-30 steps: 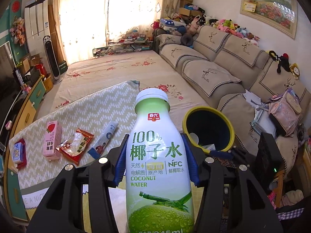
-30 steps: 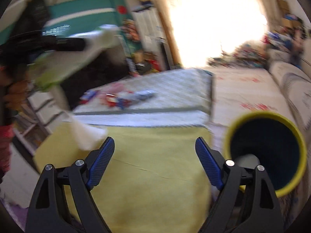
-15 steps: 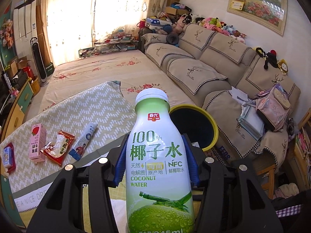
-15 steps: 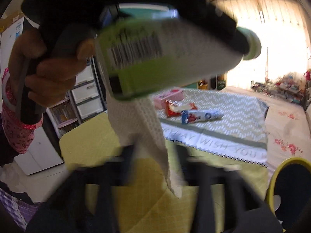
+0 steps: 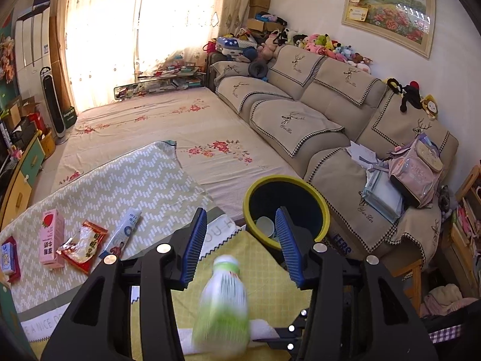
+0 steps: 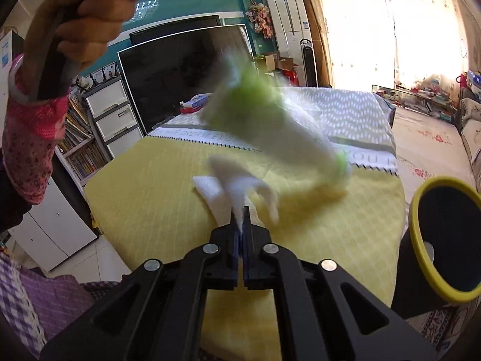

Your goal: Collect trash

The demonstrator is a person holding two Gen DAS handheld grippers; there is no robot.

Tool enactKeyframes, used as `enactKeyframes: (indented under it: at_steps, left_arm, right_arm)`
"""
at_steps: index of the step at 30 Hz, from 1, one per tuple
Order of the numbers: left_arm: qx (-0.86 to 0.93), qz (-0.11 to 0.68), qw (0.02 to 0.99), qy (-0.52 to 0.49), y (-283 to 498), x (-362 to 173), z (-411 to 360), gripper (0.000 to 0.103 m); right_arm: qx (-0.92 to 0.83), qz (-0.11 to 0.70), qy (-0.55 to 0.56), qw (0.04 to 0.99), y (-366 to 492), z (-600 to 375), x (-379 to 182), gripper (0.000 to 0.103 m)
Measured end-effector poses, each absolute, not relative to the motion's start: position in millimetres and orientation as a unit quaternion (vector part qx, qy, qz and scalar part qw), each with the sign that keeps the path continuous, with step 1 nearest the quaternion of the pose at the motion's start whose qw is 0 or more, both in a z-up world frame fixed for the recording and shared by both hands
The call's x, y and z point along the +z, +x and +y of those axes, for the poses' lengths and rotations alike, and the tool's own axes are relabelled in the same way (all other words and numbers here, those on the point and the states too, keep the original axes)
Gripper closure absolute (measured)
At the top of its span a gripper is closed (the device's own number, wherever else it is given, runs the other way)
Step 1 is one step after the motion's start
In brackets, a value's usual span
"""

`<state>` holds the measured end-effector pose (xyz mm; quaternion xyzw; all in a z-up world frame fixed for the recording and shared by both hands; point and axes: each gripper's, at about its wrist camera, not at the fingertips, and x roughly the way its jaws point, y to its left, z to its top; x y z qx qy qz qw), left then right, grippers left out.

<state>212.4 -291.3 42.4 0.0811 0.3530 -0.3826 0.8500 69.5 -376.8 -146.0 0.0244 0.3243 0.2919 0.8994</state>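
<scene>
The green-and-white coconut water bottle (image 5: 222, 307) is a blur below my left gripper (image 5: 240, 210), loose over the yellow tablecloth (image 5: 261, 258). The left gripper's jaws are closing with nothing between the blue pads. In the right wrist view the same bottle (image 6: 270, 123) streaks through the air above the table. My right gripper (image 6: 242, 225) is shut on a crumpled white tissue (image 6: 237, 189) lying on the yellow cloth. The yellow-rimmed dark bin (image 5: 285, 179) stands on the floor just past the table's edge, with a cup inside; its rim (image 6: 421, 225) also shows at the right.
A pink carton (image 5: 51, 237), a red snack packet (image 5: 82, 245), a tube (image 5: 121, 234) and a blue box (image 5: 7, 255) lie on the zigzag cloth. A sofa (image 5: 300, 120) with a backpack (image 5: 418, 168) lines the right. A person's hand (image 6: 90, 21) grips the left tool before a TV (image 6: 180, 72).
The bottle has slipped out of the left gripper and is dropping toward the yellow cloth. The right gripper, open a second ago, has swung down and shut on the tissue.
</scene>
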Motion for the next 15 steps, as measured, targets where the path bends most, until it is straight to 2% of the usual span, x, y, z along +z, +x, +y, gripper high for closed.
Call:
enactKeyframes:
  at_steps: [7, 9, 15]
  left_arm:
    - [-0.377, 0.394, 0.833, 0.097, 232.6, 7.7, -318.7, 0.056]
    - [-0.369, 0.425, 0.817, 0.128, 235.0, -15.0, -323.1, 0.040]
    - [-0.378, 0.476, 0.753, 0.253, 216.1, -76.1, -319.3, 0.039]
  right_arm:
    - [0.277, 0.355, 0.036, 0.892, 73.2, -381.7, -165.3, 0.101]
    - [0.274, 0.358, 0.037, 0.892, 74.8, -385.4, -168.8, 0.101]
    - [0.263, 0.368, 0.047, 0.891, 75.7, -402.0, -173.3, 0.101]
